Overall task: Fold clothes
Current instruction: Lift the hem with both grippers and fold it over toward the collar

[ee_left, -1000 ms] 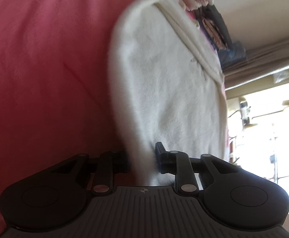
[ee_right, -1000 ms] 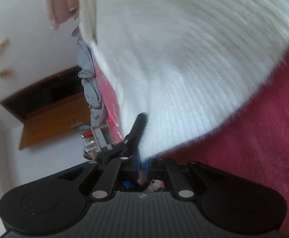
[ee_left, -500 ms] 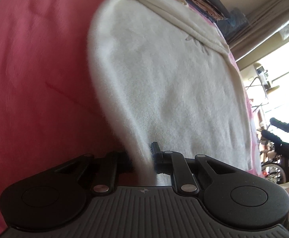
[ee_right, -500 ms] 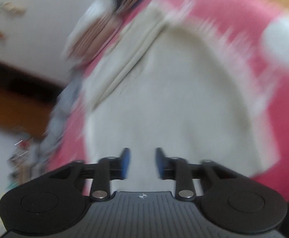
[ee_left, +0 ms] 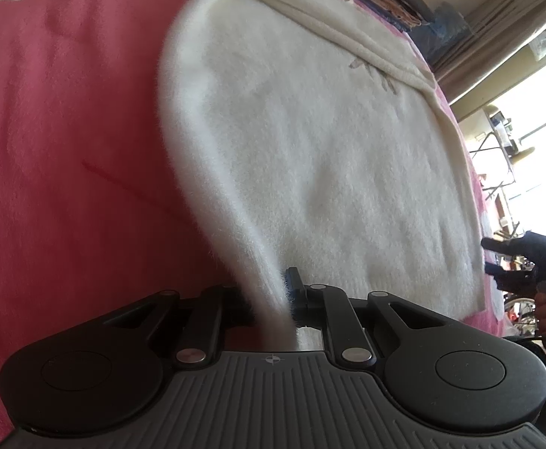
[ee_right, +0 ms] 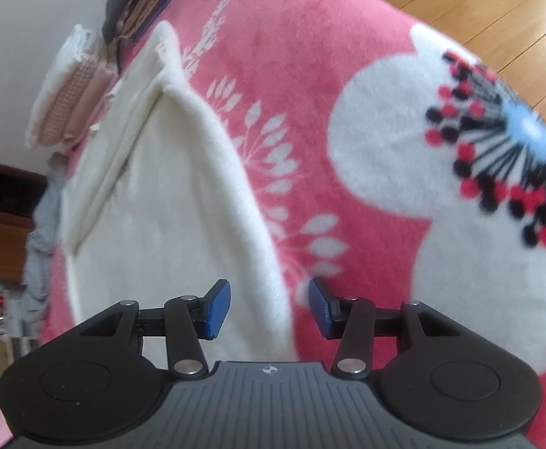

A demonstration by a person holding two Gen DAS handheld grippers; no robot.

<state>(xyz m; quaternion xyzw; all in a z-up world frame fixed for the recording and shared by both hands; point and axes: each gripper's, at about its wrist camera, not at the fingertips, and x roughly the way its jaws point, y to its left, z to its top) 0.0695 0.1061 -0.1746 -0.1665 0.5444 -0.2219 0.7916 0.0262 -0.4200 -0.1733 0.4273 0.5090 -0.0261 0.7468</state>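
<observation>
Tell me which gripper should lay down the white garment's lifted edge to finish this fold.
Left. The left gripper is shut on the white garment's raised edge. The right gripper has just been opening, nothing between its pads, over the pink blanket.

A home bedroom: a bed under a pink floral blanket (ee_right: 347, 75), folded clothes stacked (ee_right: 67, 108) at its far end, wooden plank floor (ee_right: 478, 18) beside it, curtains (ee_left: 497, 18) by a bright window.

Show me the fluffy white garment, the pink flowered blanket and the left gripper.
fluffy white garment (ee_left: 329, 157), left wrist view, flat middle
pink flowered blanket (ee_right: 291, 75), right wrist view, bare pink part
left gripper (ee_left: 273, 295), left wrist view, between fingertips
</observation>
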